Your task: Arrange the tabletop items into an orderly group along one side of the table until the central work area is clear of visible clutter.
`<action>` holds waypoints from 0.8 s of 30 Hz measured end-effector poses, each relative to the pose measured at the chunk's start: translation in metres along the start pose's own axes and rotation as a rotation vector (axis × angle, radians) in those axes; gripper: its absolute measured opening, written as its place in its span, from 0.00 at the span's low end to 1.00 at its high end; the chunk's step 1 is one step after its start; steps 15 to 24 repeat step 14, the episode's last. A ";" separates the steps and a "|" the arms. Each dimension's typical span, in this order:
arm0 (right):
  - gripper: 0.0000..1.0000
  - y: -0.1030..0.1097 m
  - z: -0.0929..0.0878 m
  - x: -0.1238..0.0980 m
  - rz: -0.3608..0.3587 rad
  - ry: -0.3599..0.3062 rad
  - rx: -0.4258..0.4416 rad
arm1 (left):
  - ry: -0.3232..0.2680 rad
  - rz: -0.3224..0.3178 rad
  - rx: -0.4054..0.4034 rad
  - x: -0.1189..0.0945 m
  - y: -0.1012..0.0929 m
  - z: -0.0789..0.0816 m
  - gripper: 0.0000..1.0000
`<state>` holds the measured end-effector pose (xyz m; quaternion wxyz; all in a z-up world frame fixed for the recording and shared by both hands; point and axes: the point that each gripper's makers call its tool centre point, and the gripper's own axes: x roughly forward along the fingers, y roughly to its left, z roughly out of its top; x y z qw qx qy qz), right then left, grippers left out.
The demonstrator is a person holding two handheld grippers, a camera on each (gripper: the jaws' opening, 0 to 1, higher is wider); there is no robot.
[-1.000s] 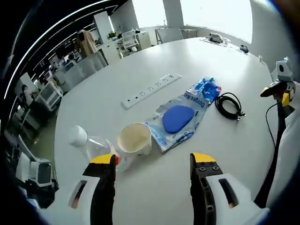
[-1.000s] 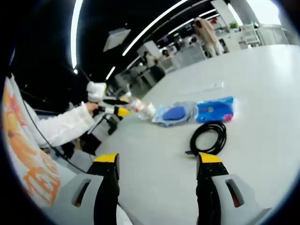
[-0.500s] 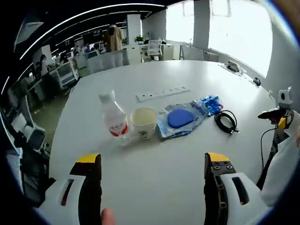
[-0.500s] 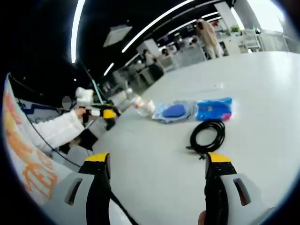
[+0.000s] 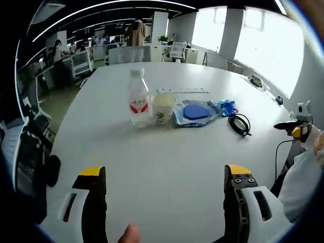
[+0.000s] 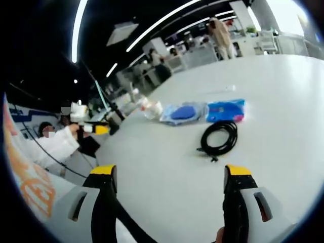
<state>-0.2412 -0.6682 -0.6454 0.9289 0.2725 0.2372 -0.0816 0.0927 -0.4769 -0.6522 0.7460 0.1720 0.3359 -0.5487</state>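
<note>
Now both grippers, left (image 5: 161, 185) and right (image 6: 168, 185), gape wide and empty; coiled black cable (image 6: 218, 137) looks floppy, pinch the bundled loops.

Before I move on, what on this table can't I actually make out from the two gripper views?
- Water bottle label text: too small in the left gripper view.
- Paper cup contents: the angle is too low to see inside.
- Blue pad: inside a plastic bag, its make unclear.
- Power strip: partly behind the cup; a faint streak in the right gripper view.
- Black cable plug ends: too small.
</note>
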 end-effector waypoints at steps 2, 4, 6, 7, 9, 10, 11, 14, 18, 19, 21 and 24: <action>0.85 0.001 -0.001 -0.002 -0.007 0.001 -0.001 | 0.000 0.002 0.002 -0.004 -0.002 -0.003 1.00; 0.85 0.001 -0.003 -0.003 -0.011 0.001 0.000 | -0.004 0.004 -0.003 -0.007 -0.004 -0.004 1.00; 0.85 0.002 -0.005 -0.005 -0.015 0.001 0.003 | -0.015 0.003 -0.013 -0.009 -0.007 -0.003 1.00; 0.85 0.002 -0.006 -0.005 -0.017 0.002 0.004 | -0.018 0.002 -0.015 -0.009 -0.008 -0.003 1.00; 0.85 0.002 -0.009 -0.007 -0.020 0.006 0.008 | -0.018 -0.001 -0.017 -0.009 -0.011 -0.004 1.00; 0.85 0.002 -0.010 -0.007 -0.021 0.006 0.010 | -0.015 -0.003 -0.016 -0.009 -0.012 -0.005 1.00; 0.85 0.002 -0.012 -0.008 -0.023 0.006 0.015 | -0.011 -0.004 -0.013 -0.008 -0.013 -0.005 1.00; 0.85 0.002 -0.014 -0.010 -0.027 0.004 0.023 | -0.005 -0.015 0.001 -0.008 -0.018 -0.006 1.00; 0.85 0.002 -0.014 -0.010 -0.027 0.004 0.023 | -0.005 -0.015 0.001 -0.008 -0.018 -0.006 1.00; 0.85 0.002 -0.014 -0.010 -0.027 0.004 0.023 | -0.005 -0.015 0.001 -0.008 -0.018 -0.006 1.00; 0.85 0.002 -0.014 -0.010 -0.027 0.004 0.023 | -0.005 -0.015 0.001 -0.008 -0.018 -0.006 1.00; 0.85 0.002 -0.014 -0.010 -0.027 0.004 0.023 | -0.005 -0.015 0.001 -0.008 -0.018 -0.006 1.00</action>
